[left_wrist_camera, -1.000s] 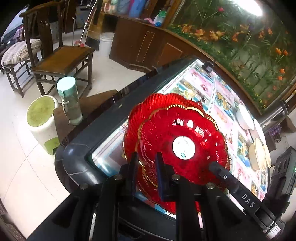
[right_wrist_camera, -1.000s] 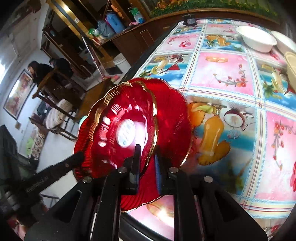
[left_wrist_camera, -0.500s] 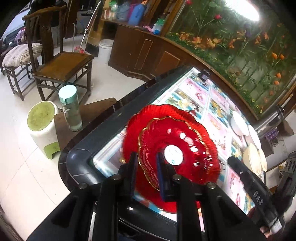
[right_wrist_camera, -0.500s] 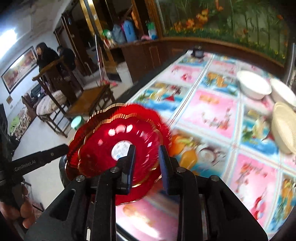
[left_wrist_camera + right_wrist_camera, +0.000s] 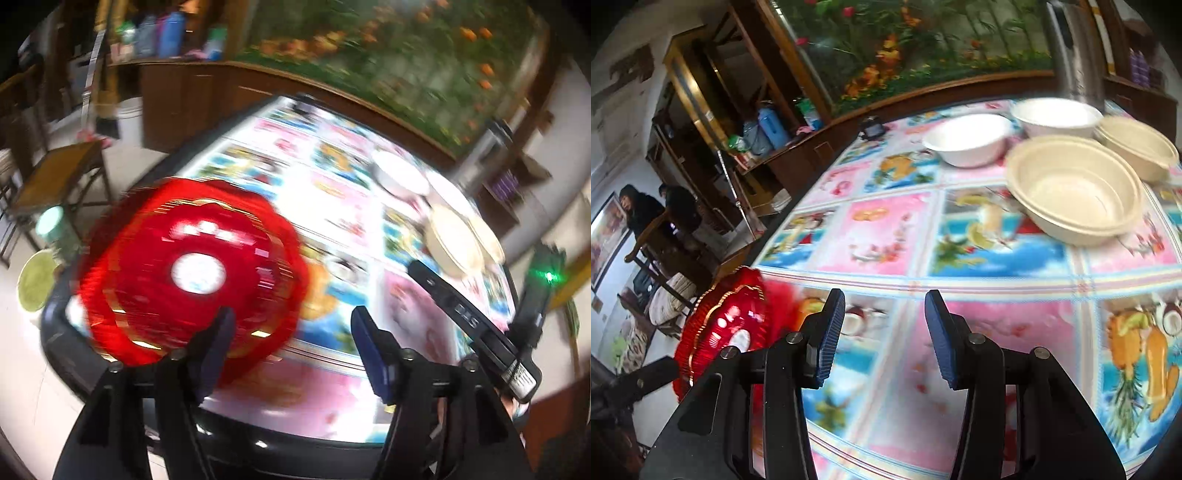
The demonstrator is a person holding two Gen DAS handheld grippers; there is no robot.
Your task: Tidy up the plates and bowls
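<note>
- A table (image 5: pixel 886 236) with a glossy cloth of pink and blue fruit-print squares fills both views.
- Two scalloped, gold-rimmed red plates (image 5: pixel 192 280), stacked and motion-blurred, lie at the table's near left corner.
- Two ribbed tan bowls (image 5: pixel 1075 192) and two smooth white bowls (image 5: pixel 967 138) sit at the table's far right.
- The left gripper (image 5: pixel 291 339) gapes wide, empty, just right of the plates.
- The right gripper (image 5: pixel 884 332) is wide apart, empty, over the table's near edge.
</note>
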